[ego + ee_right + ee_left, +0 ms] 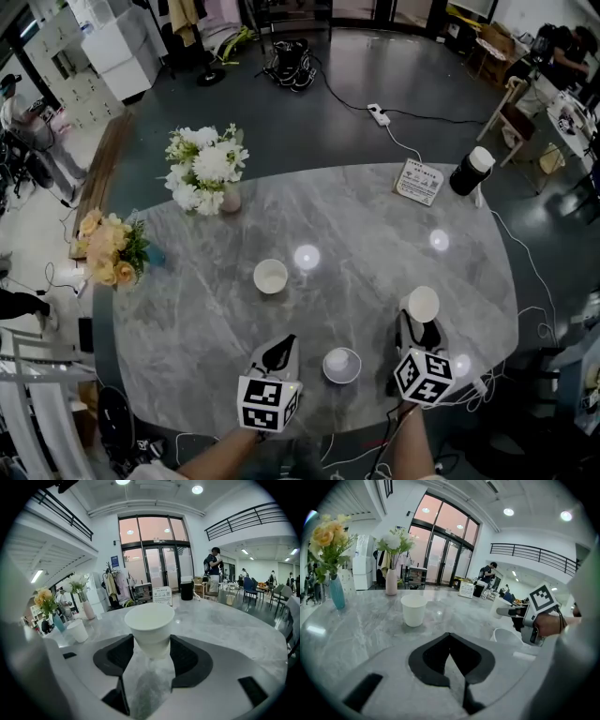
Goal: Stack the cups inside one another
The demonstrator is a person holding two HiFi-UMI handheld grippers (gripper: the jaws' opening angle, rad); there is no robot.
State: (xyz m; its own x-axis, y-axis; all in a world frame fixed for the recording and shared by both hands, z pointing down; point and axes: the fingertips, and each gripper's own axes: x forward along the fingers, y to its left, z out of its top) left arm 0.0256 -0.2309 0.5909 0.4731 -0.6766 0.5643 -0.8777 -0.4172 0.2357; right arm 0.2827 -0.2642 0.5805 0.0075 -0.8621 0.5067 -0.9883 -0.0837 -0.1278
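Three white paper cups are on the grey marble table. One cup stands alone mid-table, ahead of my left gripper, whose jaws meet at the tips with nothing between them. A second cup stands near the front edge, between the two grippers. The third cup is upright between the jaws of my right gripper, which is shut on its lower part. The lone cup also shows at the left of the right gripper view.
White flowers in a pink vase and orange flowers in a blue vase stand at the table's far left. A sign card and a black flask with a white lid are at the far right edge. Cables hang off the right side.
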